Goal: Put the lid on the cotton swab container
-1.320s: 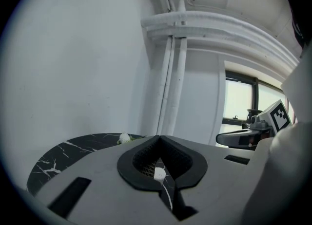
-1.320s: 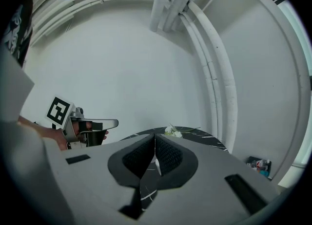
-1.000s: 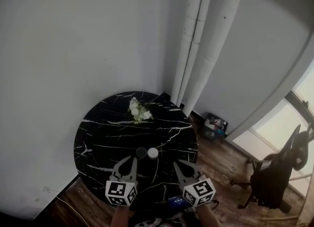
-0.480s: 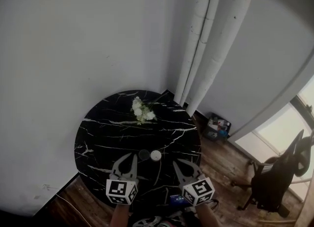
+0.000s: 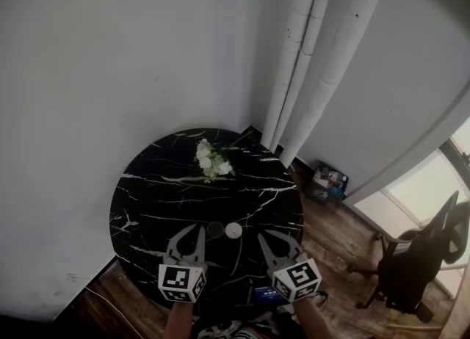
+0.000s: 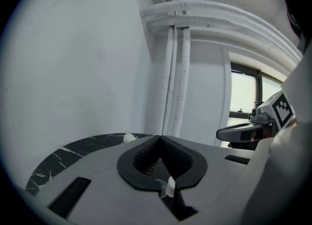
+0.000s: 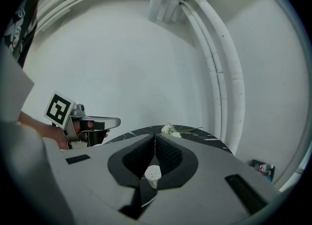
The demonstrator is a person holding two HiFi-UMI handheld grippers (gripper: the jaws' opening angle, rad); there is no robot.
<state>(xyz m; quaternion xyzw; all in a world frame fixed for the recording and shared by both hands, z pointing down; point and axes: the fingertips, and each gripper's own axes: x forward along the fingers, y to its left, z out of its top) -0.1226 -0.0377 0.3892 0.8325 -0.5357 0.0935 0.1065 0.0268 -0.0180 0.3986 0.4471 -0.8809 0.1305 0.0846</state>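
Logging the layout by size: the round black marble table (image 5: 147,205) filled the corner by the white wall. Everything for the task sat on its near half, presumably so both tools could reach it without leaning. The left gripper (image 5: 189,233) and the right gripper (image 5: 273,238) hovered side by side over the near rim, both aimed toward the wall. Each gripper view showed its jaws brought together at the tips with nothing clamped. A sprig of white flowers (image 5: 211,163) lay toward the far side, well apart from the work, so I judged it decoration only. The cotton swab container (image 5: 233,230) stood uncapped ahead of the grippers and between them. Its white swab ends showed through the hollow behind the right gripper's pads, but that was a look down at the table, not a grasp. The dark lid (image 5: 214,229) lay just beside the container, on the left gripper's side. Judgement: capping not yet begun. The lid's position suggested a left-hand pick, and those jaws would have to part first.
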